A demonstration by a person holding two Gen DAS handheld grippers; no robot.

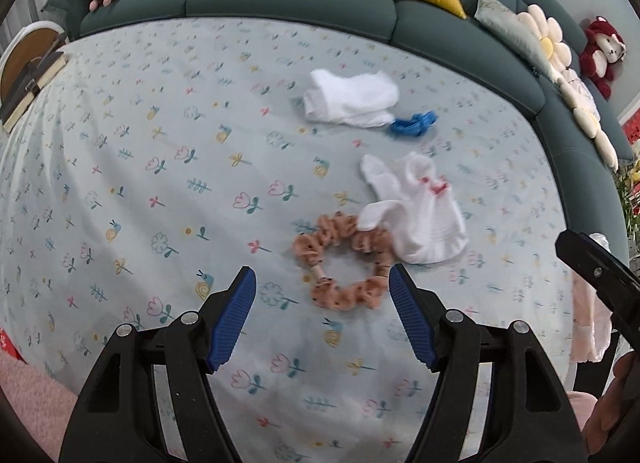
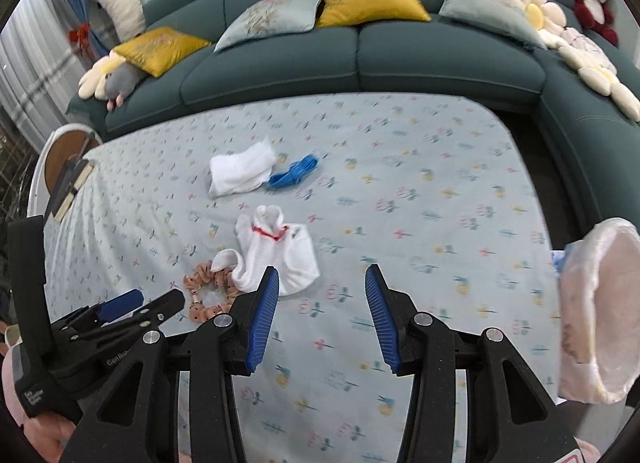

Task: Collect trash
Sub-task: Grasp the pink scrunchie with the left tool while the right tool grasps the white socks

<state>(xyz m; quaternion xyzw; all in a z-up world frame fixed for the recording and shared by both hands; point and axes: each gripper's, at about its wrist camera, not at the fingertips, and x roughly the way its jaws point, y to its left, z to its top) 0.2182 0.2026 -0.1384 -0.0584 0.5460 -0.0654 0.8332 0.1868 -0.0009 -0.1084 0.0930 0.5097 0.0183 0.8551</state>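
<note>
Two grippers of mine, left gripper (image 1: pixel 322 319) and right gripper (image 2: pixel 322 317), both gaping, unloaded, above tablecloth (image 1: pixel 160 143); scrunchie (image 1: pixel 344 263) beside sock (image 1: pixel 420 211).

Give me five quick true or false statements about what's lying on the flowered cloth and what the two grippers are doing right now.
1. The peach scrunchie touches the white sock with red trim. True.
2. The blue clip lies inside the scrunchie's ring. False: it lies farther off, beside the folded white sock.
3. The left gripper is open with nothing between its pads. True.
4. The right gripper is clamped on a sock. False: its jaws are open and hold nothing.
5. The sofa is bare. False: cushions and soft toys lie on it.
</note>
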